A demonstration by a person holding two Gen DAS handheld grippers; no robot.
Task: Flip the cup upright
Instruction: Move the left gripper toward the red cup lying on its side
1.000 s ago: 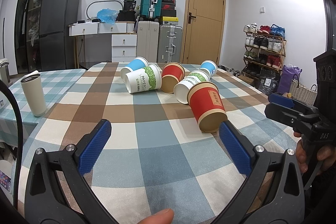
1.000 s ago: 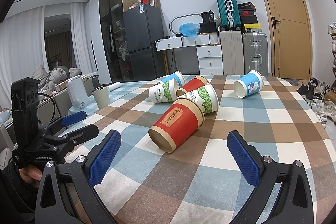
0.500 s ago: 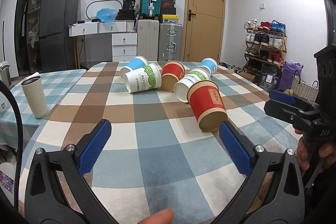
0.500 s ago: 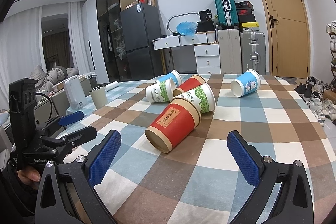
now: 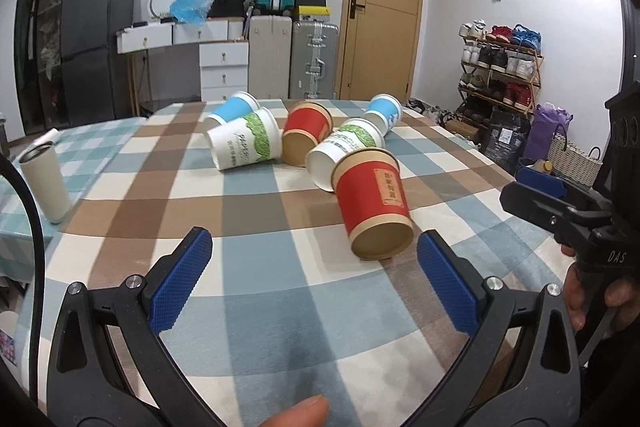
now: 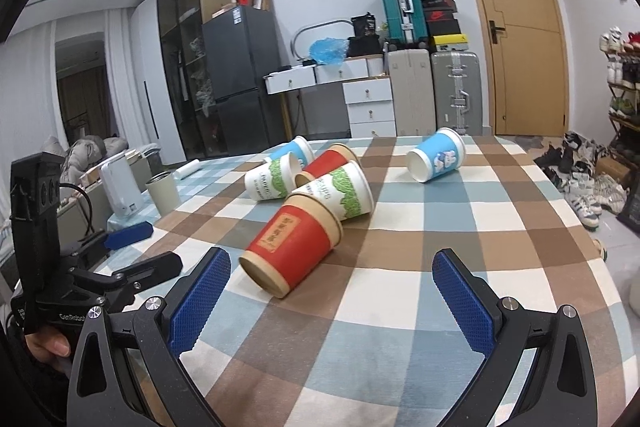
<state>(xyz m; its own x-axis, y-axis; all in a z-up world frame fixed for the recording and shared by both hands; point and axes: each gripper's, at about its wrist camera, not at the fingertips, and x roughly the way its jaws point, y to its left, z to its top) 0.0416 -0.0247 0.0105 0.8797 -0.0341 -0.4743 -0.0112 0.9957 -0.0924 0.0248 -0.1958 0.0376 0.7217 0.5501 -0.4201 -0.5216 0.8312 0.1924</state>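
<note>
Lying on its side on the checked tablecloth [image 5: 256, 267]: nearest red cup [image 5: 372, 203], base turned toward the cameras, rim touching the green-and-white cup [image 5: 344, 151] behind it. Just before the red cup, left gripper [image 5: 314, 267], spread wide, holding nothing. To the right of the red cup, right gripper [image 6: 332, 291], also spread wide and empty.

red paper cup [image 5: 372, 205] on side, base fwd, checked cloth

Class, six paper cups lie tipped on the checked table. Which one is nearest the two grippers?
The red cup with the label, base toward the cameras. It lies in front of the pile; the other red cup sits further back among the white and blue ones.
</note>
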